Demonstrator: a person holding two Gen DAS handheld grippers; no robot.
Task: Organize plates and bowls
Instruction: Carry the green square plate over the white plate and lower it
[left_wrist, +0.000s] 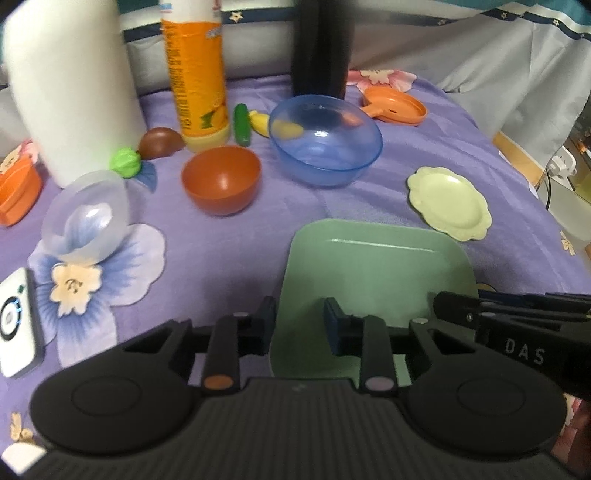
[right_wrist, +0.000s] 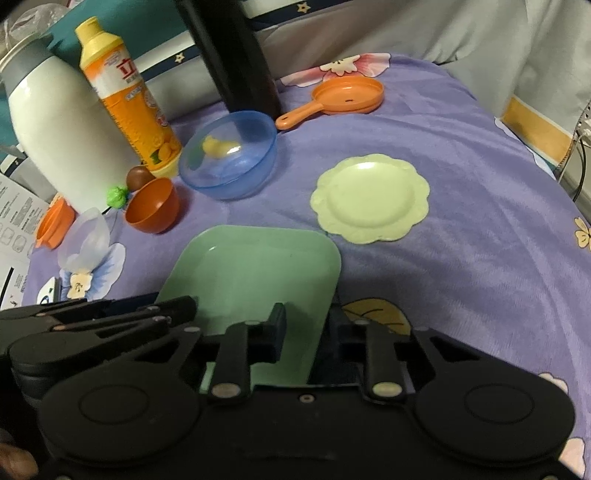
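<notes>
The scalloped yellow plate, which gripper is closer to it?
Right. The right gripper straddles the green square plate's right edge, beside the scalloped plate. The left gripper straddles its far left edge.

I work in a home bedroom: purple floral bedsheet (right_wrist: 461, 155) fills the frame, star-trimmed bedding (right_wrist: 288, 11) at top.

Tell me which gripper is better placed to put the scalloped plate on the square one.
Right, probably. The scalloped plate lies on the right gripper's side of the square green plate; the left gripper sits at the opposite edge.
</notes>
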